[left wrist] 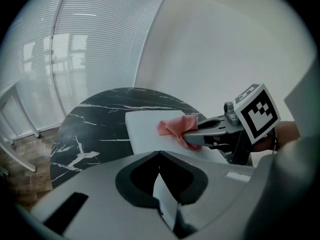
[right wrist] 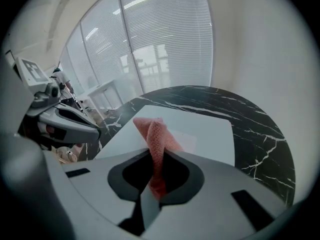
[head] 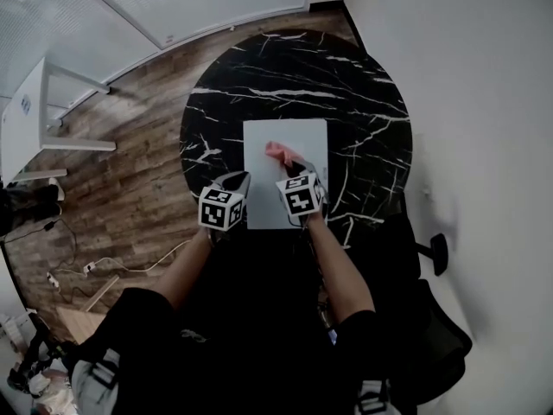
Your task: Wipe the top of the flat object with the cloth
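Right tool (head: pixel 296 167) clamped on pink cloth (head: pixel 278 152), pressed on white board (head: pixel 268 201). Left tool (head: pixel 238 181) closed, empty. Wiping seems underway, most left.

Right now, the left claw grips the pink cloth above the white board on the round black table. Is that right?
One thing is wrong: the right claw grips the pink cloth, not the left. The right gripper view shows the cloth pinched between its jaws. The rest stands: the cloth is above the white board on the round black table.
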